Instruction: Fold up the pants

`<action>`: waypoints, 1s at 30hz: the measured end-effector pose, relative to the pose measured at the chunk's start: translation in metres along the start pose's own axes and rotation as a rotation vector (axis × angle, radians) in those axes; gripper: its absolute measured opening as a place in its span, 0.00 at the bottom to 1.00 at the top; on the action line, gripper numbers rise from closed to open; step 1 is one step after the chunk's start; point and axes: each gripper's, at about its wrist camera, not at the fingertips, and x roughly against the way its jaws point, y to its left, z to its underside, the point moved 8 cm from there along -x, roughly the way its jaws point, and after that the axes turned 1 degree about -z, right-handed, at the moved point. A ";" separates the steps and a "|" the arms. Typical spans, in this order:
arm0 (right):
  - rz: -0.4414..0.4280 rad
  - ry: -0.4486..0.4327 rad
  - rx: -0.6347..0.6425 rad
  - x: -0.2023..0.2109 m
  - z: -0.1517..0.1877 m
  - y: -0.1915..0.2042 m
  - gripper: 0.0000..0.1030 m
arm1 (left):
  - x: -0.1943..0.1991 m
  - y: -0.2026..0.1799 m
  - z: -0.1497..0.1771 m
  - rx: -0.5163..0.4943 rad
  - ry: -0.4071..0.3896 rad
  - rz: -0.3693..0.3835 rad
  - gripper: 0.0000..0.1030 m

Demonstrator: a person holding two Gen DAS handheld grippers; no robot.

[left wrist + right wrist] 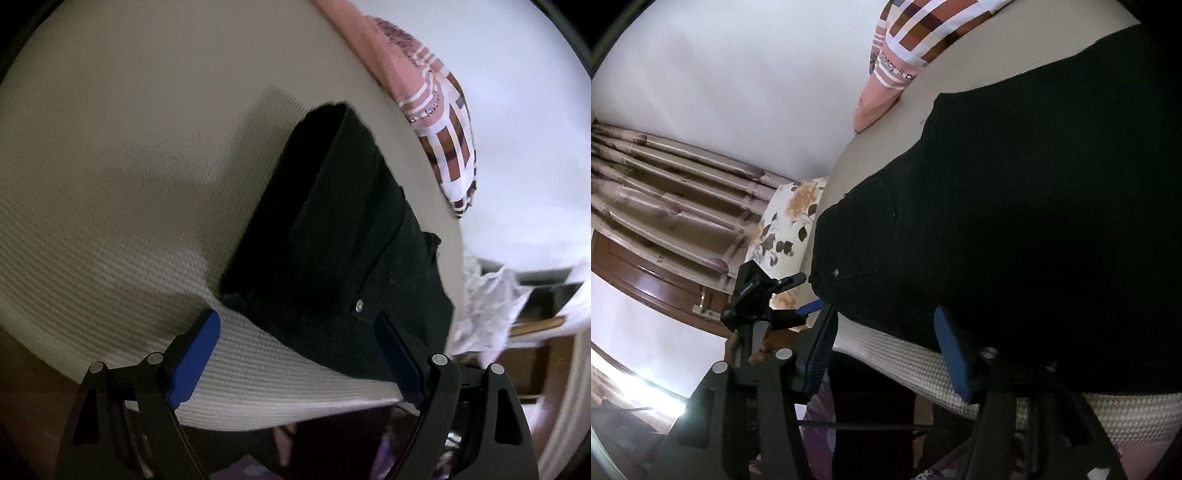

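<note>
I am counting one pair of black pants [332, 229] lying on one pale woven mattress [110, 184]. I am seeing one pink patterned cloth [443, 122] at its far edge and one crumpled white plastic bag [484, 302] off to the side. I am holding two grippers: my left gripper [295, 358] and my right gripper [886, 350], each showing two blue pads. From the right wrist I am counting one flowered pillow [786, 221] and one striped curtain [665, 192].
</note>
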 end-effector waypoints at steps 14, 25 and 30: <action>-0.020 -0.012 -0.045 0.006 0.000 -0.009 0.53 | 0.000 -0.009 -0.024 0.005 0.060 0.322 0.99; -0.017 -0.013 -0.055 0.006 0.001 -0.010 0.58 | -0.018 -0.035 -0.033 -0.336 0.262 0.212 0.99; -0.013 -0.015 -0.053 0.006 0.001 -0.008 0.62 | -0.024 -0.034 -0.026 -0.310 0.417 0.243 0.99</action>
